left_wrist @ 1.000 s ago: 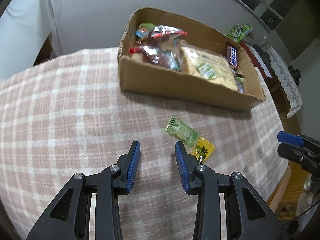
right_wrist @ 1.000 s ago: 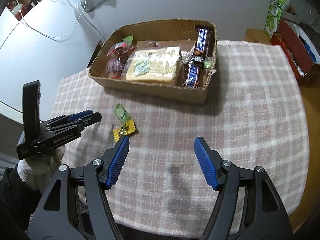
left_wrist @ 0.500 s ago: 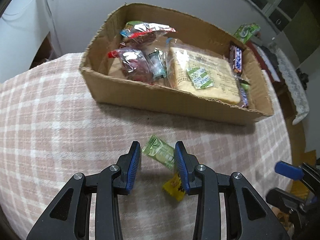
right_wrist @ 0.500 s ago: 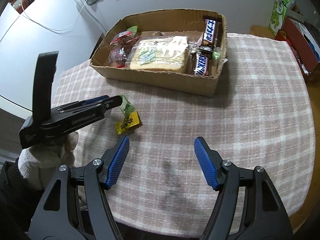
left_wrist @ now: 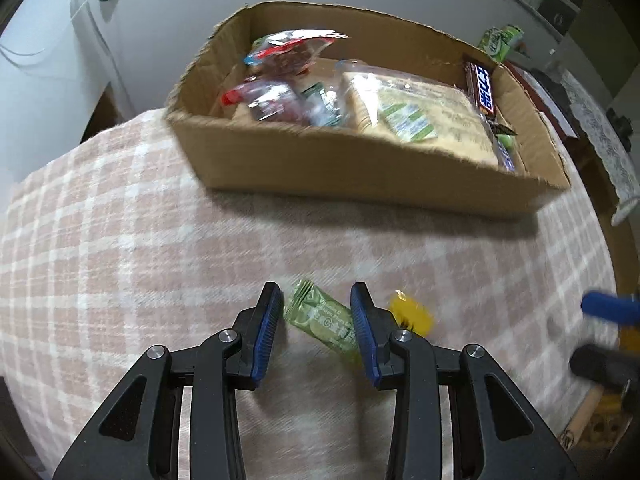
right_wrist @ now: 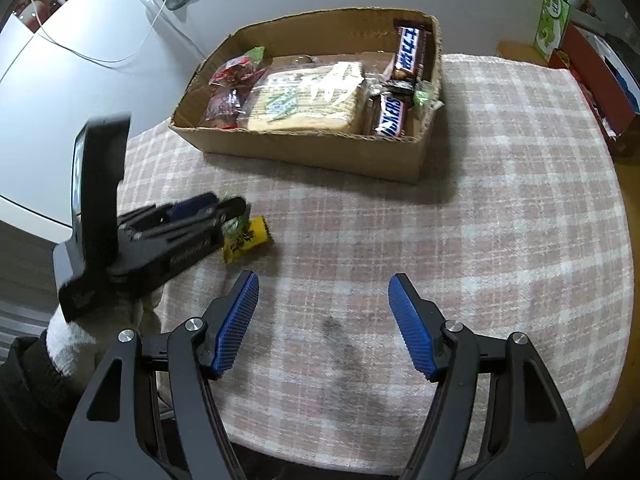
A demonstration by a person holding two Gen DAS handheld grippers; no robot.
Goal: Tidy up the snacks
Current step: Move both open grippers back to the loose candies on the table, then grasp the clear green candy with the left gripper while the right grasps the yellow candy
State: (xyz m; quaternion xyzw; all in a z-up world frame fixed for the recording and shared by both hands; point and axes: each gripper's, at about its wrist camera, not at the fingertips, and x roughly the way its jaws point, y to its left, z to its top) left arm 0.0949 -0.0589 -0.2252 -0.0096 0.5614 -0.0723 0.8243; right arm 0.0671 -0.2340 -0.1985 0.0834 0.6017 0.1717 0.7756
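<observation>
A small green snack packet (left_wrist: pixel 320 318) lies slanted on the checked tablecloth (left_wrist: pixel 140 264), with a yellow packet (left_wrist: pixel 412 314) just to its right. My left gripper (left_wrist: pixel 316 300) points down over the green packet and is open, one blue pad on each side of it; the packet's right end slips under the right finger. In the right wrist view, the left gripper (right_wrist: pixel 224 210) covers most of the green packet (right_wrist: pixel 236 224), next to the yellow packet (right_wrist: pixel 250 238). The cardboard box (left_wrist: pixel 320 164) behind holds several snacks. My right gripper (right_wrist: pixel 323 292) hangs open with nothing between its pads.
A gloved hand (right_wrist: pixel 80 332) holds the left gripper at the table's left edge. A green carton (right_wrist: pixel 554 24) and a red box (right_wrist: pixel 592 80) stand beyond the far right edge. The cloth has a dark stain (right_wrist: pixel 332 324).
My left gripper has moved forward and lower, from short of the green packet to straddling it. Its jaw gap looks the same. The right gripper has stayed put.
</observation>
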